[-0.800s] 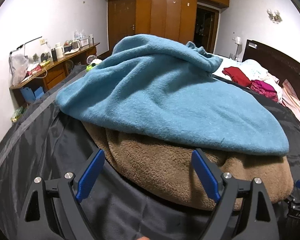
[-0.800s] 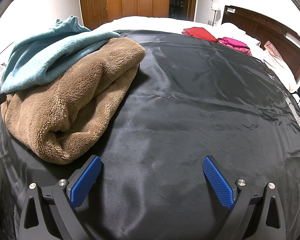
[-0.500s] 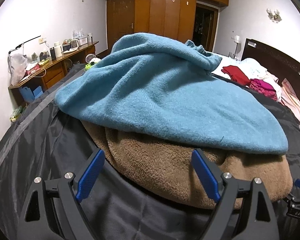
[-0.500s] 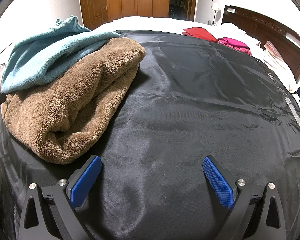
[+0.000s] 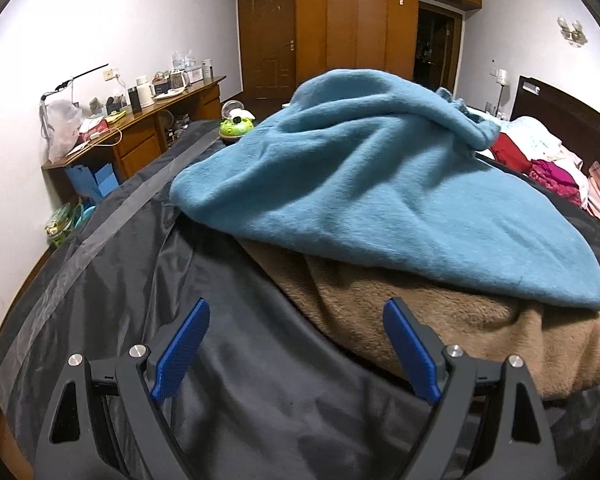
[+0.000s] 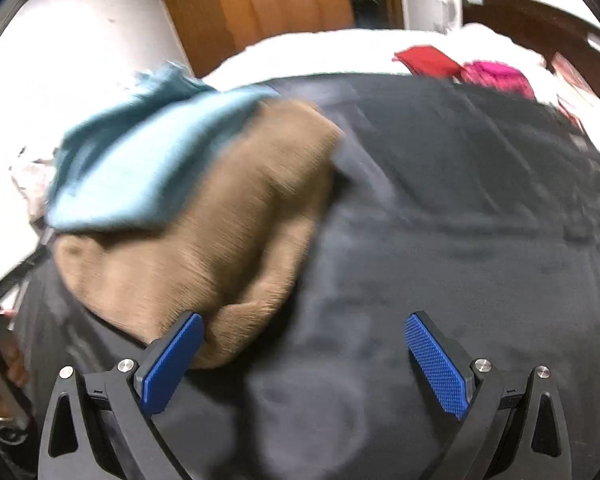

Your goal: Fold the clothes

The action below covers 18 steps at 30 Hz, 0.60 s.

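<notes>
A blue knit garment [image 5: 380, 196] lies crumpled on top of a folded brown fleece garment [image 5: 440, 320], both on a black sheet [image 5: 260, 380] over the bed. My left gripper [image 5: 296, 344] is open and empty, just short of the brown fleece's near edge. In the blurred right wrist view the blue garment [image 6: 148, 168] and brown fleece [image 6: 220, 240] sit at the left. My right gripper [image 6: 304, 356] is open and empty, its left fingertip at the fleece's near end.
A wooden desk [image 5: 140, 128] with bottles and a kettle stands along the left wall. Red [image 5: 508, 152] and pink [image 5: 556, 176] clothes lie near the headboard [image 5: 572, 120]. A wardrobe [image 5: 340, 32] fills the back wall. The person's other hand [image 6: 0, 364] shows at the left edge.
My left gripper has pulled back and to the left a little from the pile. My right gripper is moving fast toward the brown fleece, and its view is blurred.
</notes>
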Motion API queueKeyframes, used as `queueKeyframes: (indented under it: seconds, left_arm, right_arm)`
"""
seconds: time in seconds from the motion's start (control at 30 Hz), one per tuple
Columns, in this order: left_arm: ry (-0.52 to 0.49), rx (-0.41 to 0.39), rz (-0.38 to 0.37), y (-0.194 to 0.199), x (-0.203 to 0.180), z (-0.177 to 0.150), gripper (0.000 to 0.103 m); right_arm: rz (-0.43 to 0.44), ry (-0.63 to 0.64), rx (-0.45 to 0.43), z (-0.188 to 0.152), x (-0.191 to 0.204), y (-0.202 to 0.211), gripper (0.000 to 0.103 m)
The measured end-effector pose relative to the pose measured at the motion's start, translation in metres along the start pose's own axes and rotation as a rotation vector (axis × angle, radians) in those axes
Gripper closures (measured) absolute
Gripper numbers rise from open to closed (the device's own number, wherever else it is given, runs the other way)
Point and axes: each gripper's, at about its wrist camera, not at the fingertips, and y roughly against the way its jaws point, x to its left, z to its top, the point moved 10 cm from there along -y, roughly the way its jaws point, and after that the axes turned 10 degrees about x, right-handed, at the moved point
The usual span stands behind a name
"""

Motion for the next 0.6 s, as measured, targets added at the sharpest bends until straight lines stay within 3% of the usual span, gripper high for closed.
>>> queueKeyframes:
  seconds: [0.03,0.13,0.23,0.6]
  left_arm:
    - [0.003,0.002,-0.001,-0.001,0.001,0.000,0.012]
    - [0.008,0.014,-0.006,-0.006,0.005,-0.002,0.012]
    - [0.007,0.023,-0.008,-0.008,0.007,-0.004,0.012]
    - [0.036,0.035,-0.009,-0.008,0.020,-0.004,0.012]
  right_arm:
    - [0.018,0.019,-0.024,0.005,0.010,0.006,0.000]
    - [-0.063,0.139,-0.042,0.012,0.037,0.003,0.000]
    - [-0.073,0.186,-0.046,0.023,0.049,-0.011,0.000]
    - [0.012,0.233,0.015,0.079,0.073,-0.073,0.000]
